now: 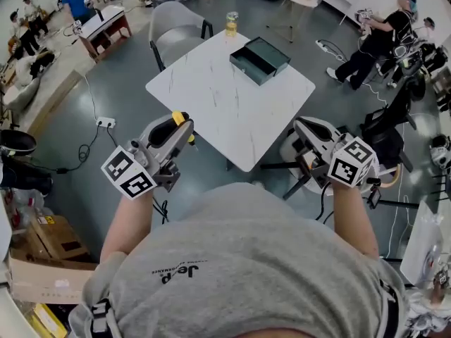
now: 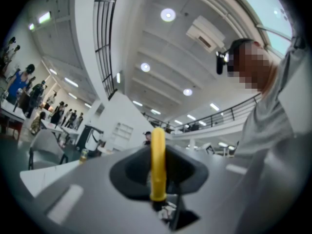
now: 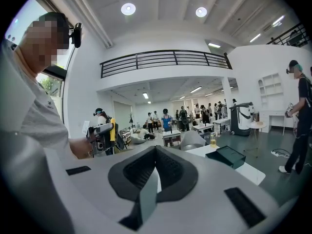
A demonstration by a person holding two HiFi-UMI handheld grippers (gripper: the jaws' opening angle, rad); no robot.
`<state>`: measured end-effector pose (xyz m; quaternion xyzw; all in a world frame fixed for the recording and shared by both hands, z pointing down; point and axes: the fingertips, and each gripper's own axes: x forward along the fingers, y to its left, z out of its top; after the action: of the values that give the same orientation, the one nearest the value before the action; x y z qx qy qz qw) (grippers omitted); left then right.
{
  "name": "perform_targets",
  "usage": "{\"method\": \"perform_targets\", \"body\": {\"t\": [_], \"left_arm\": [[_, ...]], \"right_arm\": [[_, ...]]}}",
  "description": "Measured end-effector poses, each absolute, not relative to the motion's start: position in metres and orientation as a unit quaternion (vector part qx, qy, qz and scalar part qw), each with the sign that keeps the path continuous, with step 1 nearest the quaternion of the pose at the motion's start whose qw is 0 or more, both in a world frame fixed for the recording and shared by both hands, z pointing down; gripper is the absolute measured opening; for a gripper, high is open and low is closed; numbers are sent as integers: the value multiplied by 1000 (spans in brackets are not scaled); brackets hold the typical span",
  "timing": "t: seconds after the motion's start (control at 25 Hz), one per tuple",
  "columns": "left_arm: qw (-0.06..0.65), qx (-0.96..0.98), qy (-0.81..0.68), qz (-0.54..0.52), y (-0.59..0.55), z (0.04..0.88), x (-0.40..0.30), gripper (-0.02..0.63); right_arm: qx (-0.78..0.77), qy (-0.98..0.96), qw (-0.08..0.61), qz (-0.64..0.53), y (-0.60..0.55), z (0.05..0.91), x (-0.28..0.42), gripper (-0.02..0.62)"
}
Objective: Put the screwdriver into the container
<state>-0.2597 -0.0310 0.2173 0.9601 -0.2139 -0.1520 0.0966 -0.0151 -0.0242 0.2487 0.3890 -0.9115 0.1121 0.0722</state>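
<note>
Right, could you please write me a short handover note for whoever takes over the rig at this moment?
Left gripper: shut on the yellow screwdriver, held just short of the table.
Right gripper: jaws together, nothing between them.
Container: open, on the far side of the white table; it looks empty.
Done: screwdriver in grip.
Left: carry it over the container and put it in.

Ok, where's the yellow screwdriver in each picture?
Head view: the yellow-handled screwdriver pokes from the left hand-held gripper, left of centre.
Left gripper view: the screwdriver stands upright, dead centre, between the jaws.
Right gripper view: the screwdriver is small, at left, in that far gripper.
Shared landmark: the clear bottle of yellow liquid, in all three.
</note>
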Motion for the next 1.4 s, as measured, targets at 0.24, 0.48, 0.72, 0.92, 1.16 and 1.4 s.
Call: {"method": "perform_targets", "body": {"t": [0.24, 0.48, 0.72, 0.92, 1.16, 1.4], "left_arm": [[91, 958, -234, -142, -30, 216, -261, 78], [95, 951, -267, -127, -70, 228, -226, 78], [103, 942, -293, -124, -125, 229, -163, 78], [110, 937, -315, -106, -162, 222, -115, 78], [127, 929, -336, -89, -218, 227, -66, 78], [160, 926, -338, -54, -282, 252, -15, 78]], "right_arm": [[370, -920, 61, 115, -46, 248, -14, 9], [336, -932, 49, 125, -104, 265, 18, 8], [300, -943, 46, 139, -174, 278, 68, 8], [275, -949, 31, 154, -231, 278, 107, 8], [242, -954, 18, 175, -287, 296, 140, 9], [231, -951, 6, 205, -335, 323, 176, 8]]}}
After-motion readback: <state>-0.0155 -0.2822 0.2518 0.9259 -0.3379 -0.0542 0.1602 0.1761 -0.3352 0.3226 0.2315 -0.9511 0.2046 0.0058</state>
